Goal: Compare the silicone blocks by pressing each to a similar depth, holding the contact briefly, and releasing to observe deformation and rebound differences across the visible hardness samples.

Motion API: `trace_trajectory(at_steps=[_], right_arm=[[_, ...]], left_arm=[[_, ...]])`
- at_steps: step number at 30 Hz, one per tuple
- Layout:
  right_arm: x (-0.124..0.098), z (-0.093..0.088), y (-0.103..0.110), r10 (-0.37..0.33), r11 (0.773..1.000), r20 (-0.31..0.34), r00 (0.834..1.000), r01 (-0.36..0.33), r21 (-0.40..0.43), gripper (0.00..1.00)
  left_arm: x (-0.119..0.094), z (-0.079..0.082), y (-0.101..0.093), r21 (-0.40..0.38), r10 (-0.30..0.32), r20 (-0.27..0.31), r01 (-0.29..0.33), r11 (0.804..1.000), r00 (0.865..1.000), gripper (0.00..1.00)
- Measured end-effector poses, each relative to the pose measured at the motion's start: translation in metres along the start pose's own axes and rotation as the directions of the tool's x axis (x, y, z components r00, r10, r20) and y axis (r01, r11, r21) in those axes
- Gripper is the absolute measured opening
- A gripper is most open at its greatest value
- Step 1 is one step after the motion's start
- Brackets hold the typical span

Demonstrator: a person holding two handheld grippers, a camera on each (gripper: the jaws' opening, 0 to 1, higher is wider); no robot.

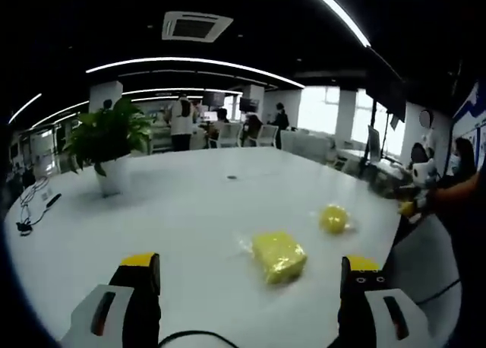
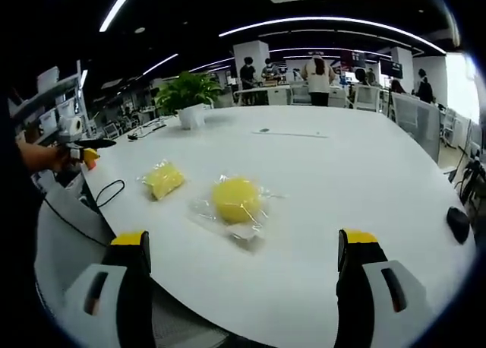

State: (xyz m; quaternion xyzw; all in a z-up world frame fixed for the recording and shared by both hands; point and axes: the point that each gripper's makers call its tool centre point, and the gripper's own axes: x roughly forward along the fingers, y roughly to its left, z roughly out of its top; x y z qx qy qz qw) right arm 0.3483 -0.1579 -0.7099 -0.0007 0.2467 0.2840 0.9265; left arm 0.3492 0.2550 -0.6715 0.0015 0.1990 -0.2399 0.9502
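On the long white table [image 1: 175,211], two samples are seen, both in clear plastic wrap: a yellow rectangular silicone block [image 1: 279,257] and a yellow rounded silicone block [image 1: 333,219]; they lie near each other, apart, not touching; in the right gripper view the rounded one [image 2: 237,200] lies nearer the camera, the rectangular one [image 2: 163,180] further left. Left gripper [image 1: 250,276] is held wide, nothing between the jaws; rectangular block sits just ahead, towards the right jaw, untouched. Right gripper [image 2: 243,249] is likewise wide and empty; rounded block lies ahead between the jaw lines, not contacted. Progress is judged as approach stage only; no dent is visible on either sample; whether any press is done cannot be told; press, hold and release appear left for both.
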Motion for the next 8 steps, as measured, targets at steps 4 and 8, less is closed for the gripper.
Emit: trace_trajectory(at_steps=[4,8], right_arm=[[-0.005,0.001,-0.001,-0.026,0.999,-0.01,1.0,0.026,0.019,0.96],[-0.012,0.001,0.0,-0.056,0.997,-0.039,0.998,0.058,0.056,0.96]], left_arm=[[-0.003,0.012,0.003,0.008,0.008,0.008,-0.008,1.0,1.0,1.0],[-0.018,0.018,-0.016,-0.003,-0.043,0.02,0.043,0.999,0.999,1.0]])
